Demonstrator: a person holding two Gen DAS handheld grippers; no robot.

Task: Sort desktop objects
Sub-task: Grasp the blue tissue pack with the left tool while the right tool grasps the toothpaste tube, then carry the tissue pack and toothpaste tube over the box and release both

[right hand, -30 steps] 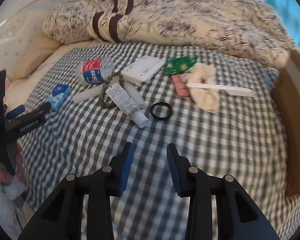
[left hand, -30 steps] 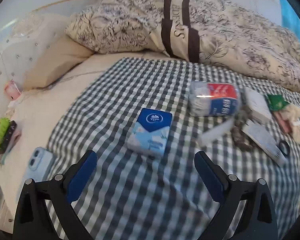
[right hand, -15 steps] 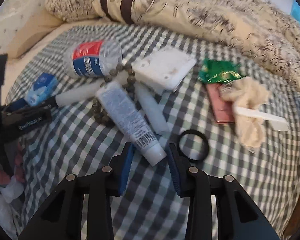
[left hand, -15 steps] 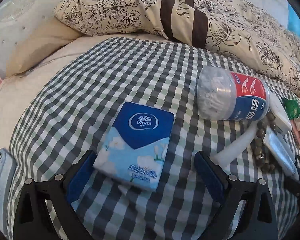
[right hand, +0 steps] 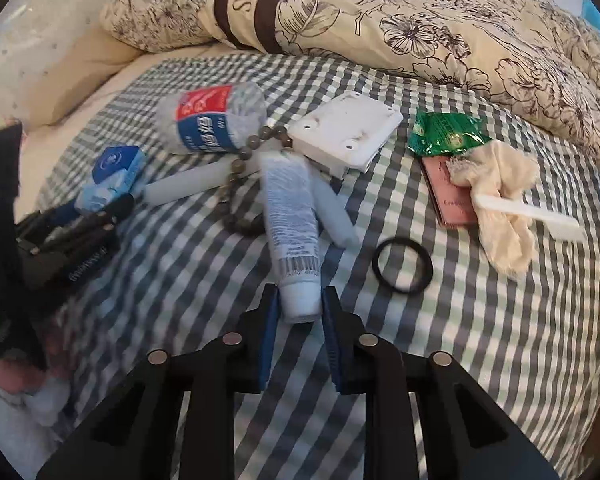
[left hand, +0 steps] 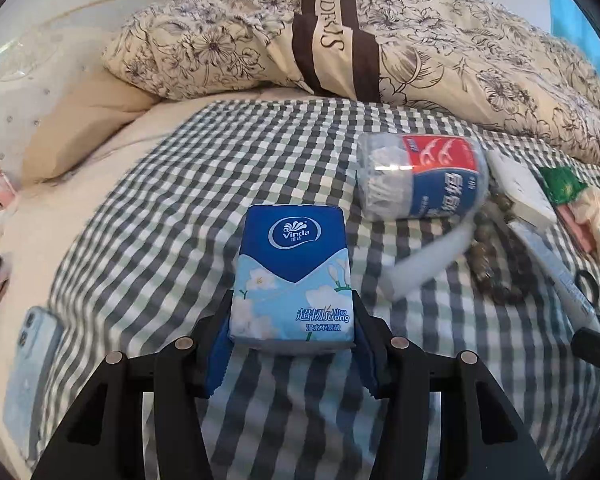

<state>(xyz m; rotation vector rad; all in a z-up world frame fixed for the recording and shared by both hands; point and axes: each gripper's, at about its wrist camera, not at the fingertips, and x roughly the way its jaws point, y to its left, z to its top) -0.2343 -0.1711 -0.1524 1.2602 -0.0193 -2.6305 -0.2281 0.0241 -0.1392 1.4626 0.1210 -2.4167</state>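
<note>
two grippers busy: left gripper (left hand: 292,344) clamps the tissue pack (left hand: 293,276); right gripper (right hand: 298,316), narrow, straddles the tube (right hand: 292,224) cap, long axis pointing away toward the bottle (right hand: 216,118).

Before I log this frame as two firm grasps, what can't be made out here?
- Right wrist view: whether the right gripper pinches the white tube; its cap sits between the fingers, contact unclear.
- Left wrist view: the tissue pack hides its contact with the left gripper.
- Left wrist view: the phone is cut by the fisheye edge.
- Left wrist view: the bead bracelet is motion-blurred.
</note>
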